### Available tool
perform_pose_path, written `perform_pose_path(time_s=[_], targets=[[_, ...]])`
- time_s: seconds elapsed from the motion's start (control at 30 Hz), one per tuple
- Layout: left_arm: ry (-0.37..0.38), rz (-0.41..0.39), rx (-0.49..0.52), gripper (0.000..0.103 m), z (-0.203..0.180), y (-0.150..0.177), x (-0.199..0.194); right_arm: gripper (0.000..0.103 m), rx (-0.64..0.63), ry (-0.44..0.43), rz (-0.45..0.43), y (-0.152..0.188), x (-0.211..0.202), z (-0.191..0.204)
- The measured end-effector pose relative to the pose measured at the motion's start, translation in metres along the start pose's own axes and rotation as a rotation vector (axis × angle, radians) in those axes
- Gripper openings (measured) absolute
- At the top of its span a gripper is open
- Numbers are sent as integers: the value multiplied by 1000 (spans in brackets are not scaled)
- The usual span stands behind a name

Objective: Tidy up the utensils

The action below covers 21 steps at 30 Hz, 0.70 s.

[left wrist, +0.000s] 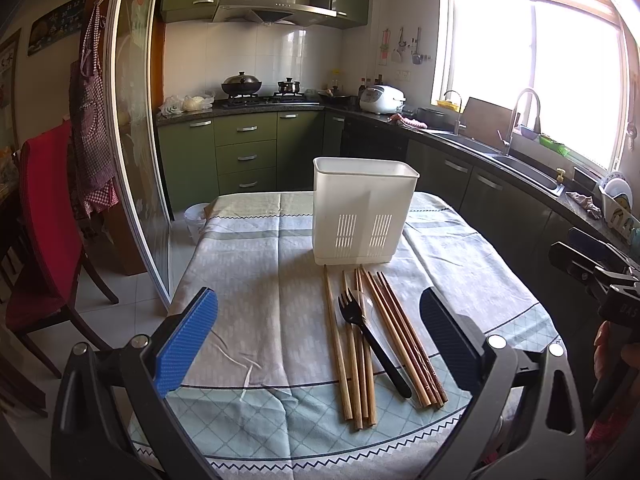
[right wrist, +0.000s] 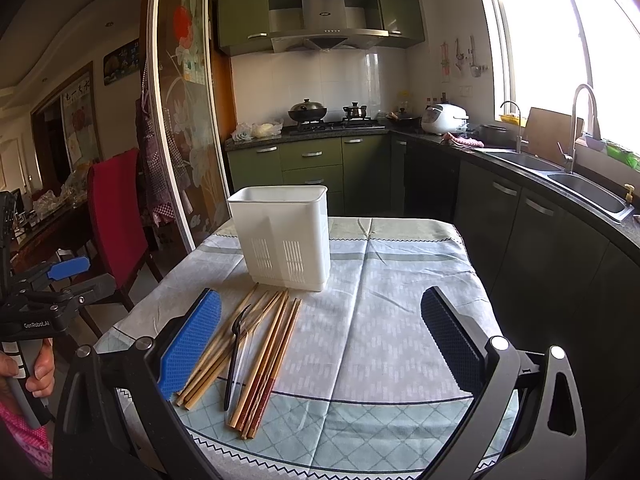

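The left gripper [left wrist: 318,344] has its fingers spread wide with nothing between them, hovering over the near edge of the table [left wrist: 248,300]. The right gripper [right wrist: 320,344] is just as wide and just as empty, above the same edge.

Just ahead of the fingers lies the loose bundle: wooden chopsticks [left wrist: 352,368] side by side, pointing roughly from the near edge toward the far one, with a black fork [left wrist: 370,340] resting across them and a clear plastic spoon [left wrist: 366,300], hard to make out, under it. Beyond their far tips, almost touching, stands the white utensil holder [left wrist: 362,216], upright and seemingly empty, toward the far edge of the cloth.

Nothing is sorted yet. The fork sits on top, so it looks the sensible first pick: close on its handle, lift straight up so the chopsticks stay put, then lower it tines-up into the holder. Chopsticks roll; pinching near mid-length should steady them.
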<state>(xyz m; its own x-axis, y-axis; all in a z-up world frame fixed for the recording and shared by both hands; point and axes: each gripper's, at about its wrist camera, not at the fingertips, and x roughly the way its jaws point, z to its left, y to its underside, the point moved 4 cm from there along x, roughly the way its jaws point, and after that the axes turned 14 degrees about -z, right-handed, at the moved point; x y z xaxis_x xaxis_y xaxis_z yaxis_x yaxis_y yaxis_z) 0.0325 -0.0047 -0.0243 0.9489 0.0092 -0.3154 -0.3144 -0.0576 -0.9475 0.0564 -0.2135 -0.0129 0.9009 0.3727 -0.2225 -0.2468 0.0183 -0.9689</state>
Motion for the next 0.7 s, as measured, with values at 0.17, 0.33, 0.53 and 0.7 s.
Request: perform_pose_path(time_s=[0.17, 0.33, 0.53, 0.7], targets=[[-2, 1, -2, 96, 1, 1, 0, 99, -1, 0, 1, 1, 0, 0], [-1, 5, -7, 96, 2, 3, 1, 99, -1, 0, 1, 1, 1, 1], [0, 7, -8, 96, 2, 3, 2, 99, -1, 0, 4, 2, 1, 1], [1, 9, -8, 96, 2, 4, 3, 99, -2, 1, 4, 2, 1, 1]])
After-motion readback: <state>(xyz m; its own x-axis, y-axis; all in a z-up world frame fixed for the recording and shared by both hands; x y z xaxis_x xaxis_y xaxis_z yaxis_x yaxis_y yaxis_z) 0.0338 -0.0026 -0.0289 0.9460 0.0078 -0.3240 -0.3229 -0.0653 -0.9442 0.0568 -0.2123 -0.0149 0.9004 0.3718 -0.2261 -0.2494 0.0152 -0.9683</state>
